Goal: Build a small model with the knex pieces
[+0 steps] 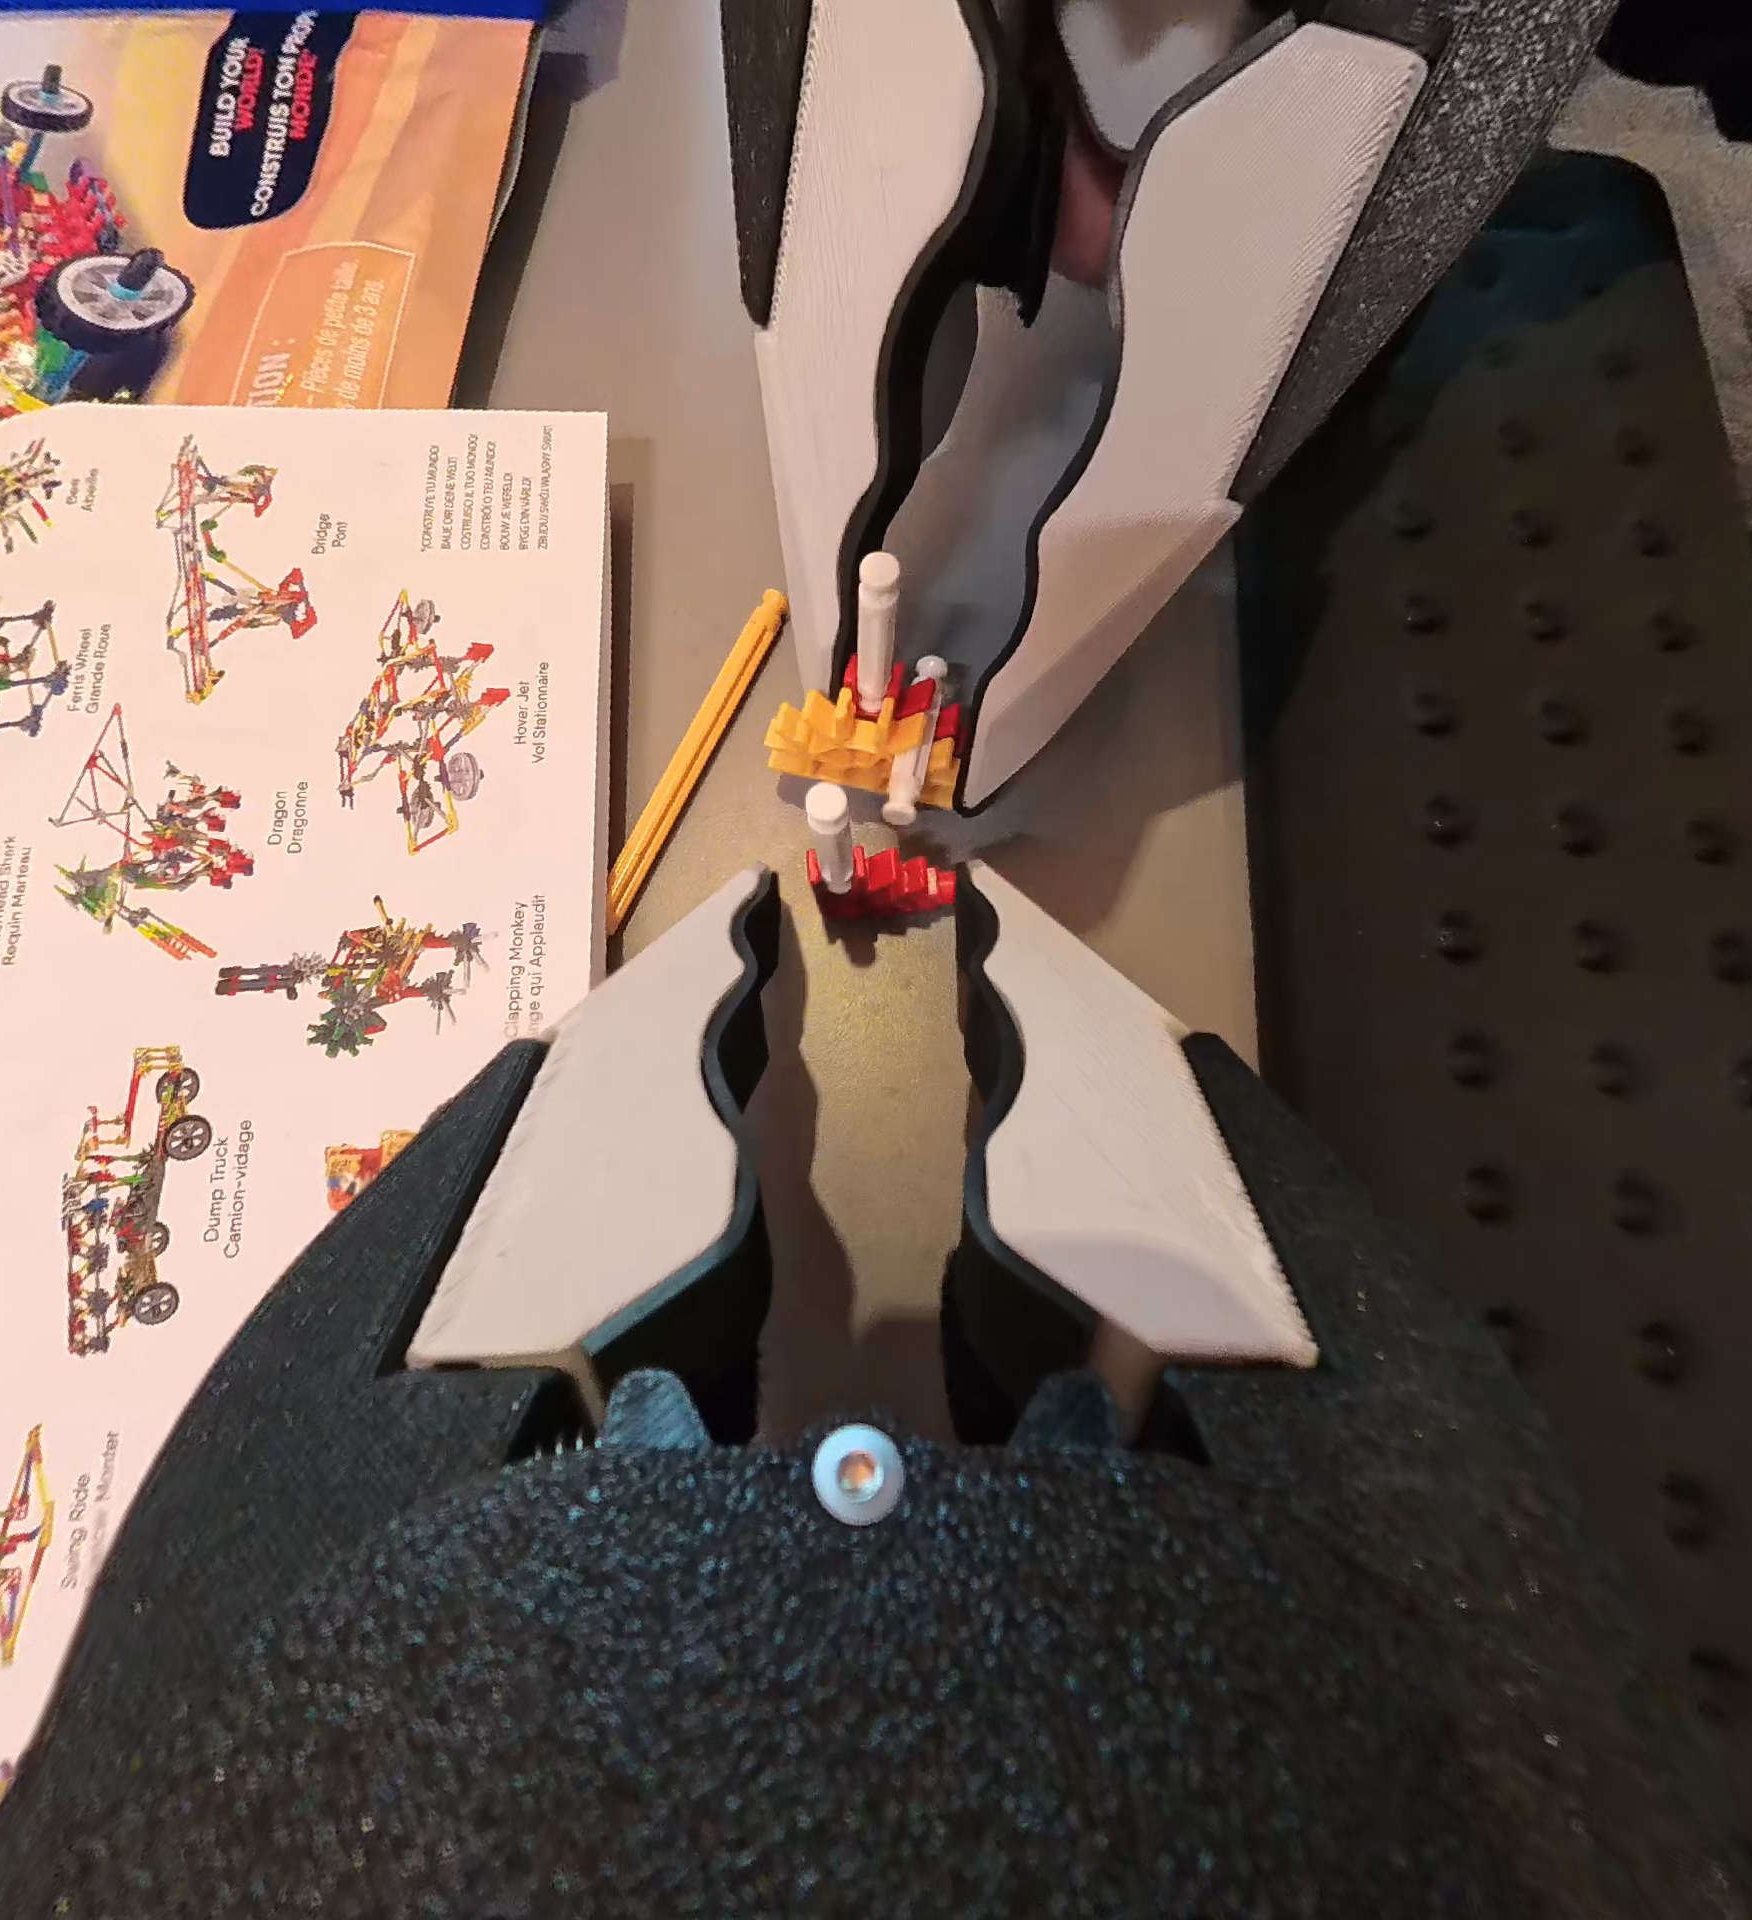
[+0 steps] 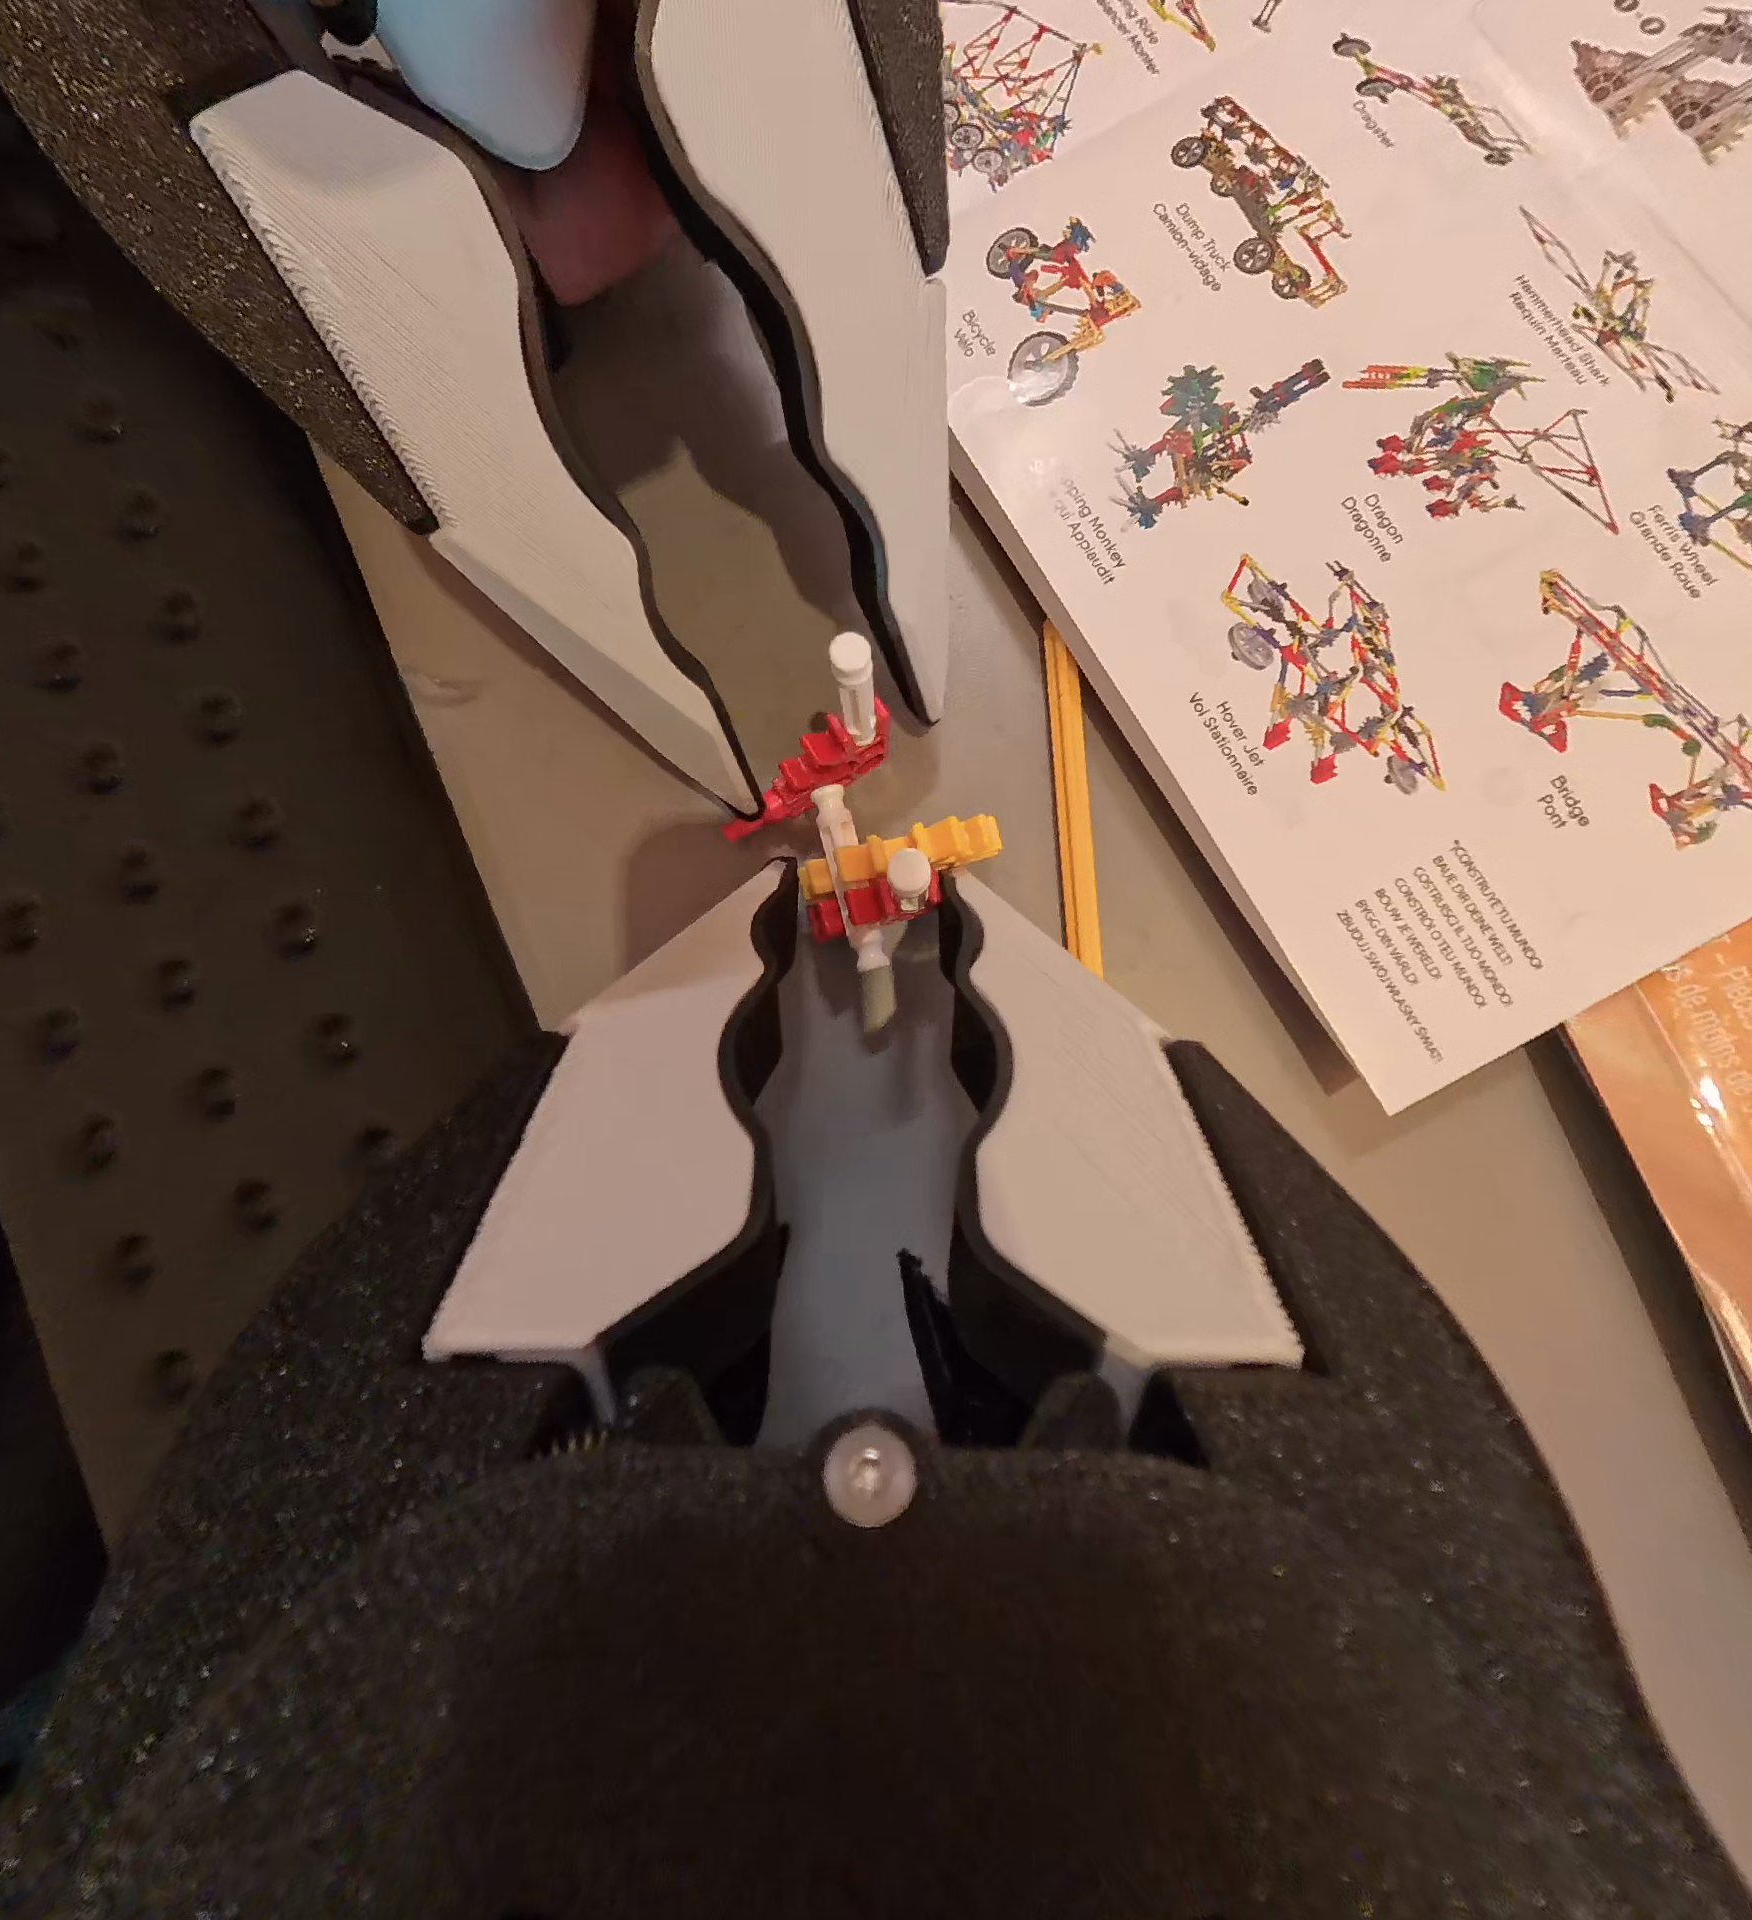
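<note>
grey tabletop (image 1: pixel 872 1049), booklet (image 1: pixel 259 790) at 9 o'clock. our left gripper (image 1: pixel 867 883) pinches red connector (image 1: pixel 882 881); right gripper (image 2: pixel 872 894) clamps red-yellow cluster (image 2: pixel 887 878). parts light, rigid, snap-fit; we'd grip connector bodies, not white rods (image 1: pixel 877 623).

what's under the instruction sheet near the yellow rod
The instruction sheet overlaps the printed box and the yellow rod's lower end. Whatever else lies beneath is covered.

Booklet (image 1: pixel 259 831) and yellow rod (image 1: pixel 695 758) crowd one side (mat (image 1: pixel 1474 935) opposite).
</note>
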The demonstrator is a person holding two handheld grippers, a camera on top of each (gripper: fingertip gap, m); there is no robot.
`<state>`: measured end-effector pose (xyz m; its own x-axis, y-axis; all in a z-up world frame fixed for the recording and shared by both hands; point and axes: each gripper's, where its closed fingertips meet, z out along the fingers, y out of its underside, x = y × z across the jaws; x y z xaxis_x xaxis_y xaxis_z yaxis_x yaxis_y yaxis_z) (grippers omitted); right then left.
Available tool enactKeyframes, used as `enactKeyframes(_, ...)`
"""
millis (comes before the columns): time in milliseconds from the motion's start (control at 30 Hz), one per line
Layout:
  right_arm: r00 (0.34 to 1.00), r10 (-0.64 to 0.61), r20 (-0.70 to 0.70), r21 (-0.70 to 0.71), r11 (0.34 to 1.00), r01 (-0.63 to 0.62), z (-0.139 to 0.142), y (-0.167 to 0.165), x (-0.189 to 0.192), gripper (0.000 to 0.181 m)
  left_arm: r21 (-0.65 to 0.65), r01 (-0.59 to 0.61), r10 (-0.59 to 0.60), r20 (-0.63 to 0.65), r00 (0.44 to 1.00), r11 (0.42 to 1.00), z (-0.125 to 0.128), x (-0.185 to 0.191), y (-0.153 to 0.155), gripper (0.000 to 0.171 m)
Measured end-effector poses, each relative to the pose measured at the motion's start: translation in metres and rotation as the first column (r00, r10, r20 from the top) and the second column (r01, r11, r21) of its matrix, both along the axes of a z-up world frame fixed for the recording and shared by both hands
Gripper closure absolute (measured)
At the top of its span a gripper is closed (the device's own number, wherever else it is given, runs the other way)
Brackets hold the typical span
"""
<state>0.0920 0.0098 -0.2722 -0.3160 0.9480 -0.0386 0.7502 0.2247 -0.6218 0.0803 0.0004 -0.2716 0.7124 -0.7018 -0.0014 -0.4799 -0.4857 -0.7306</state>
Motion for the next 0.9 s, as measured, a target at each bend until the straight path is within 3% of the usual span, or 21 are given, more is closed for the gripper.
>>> enactKeyframes(900, 0.982, 0.161, 0.100, 0.050, 0.985, -0.166, -0.004, -0.010, -0.005, 0.155, -0.011, 0.017, -0.017, -0.042, 0.999, 1.000, -0.007, 0.002, -0.005, 0.148)
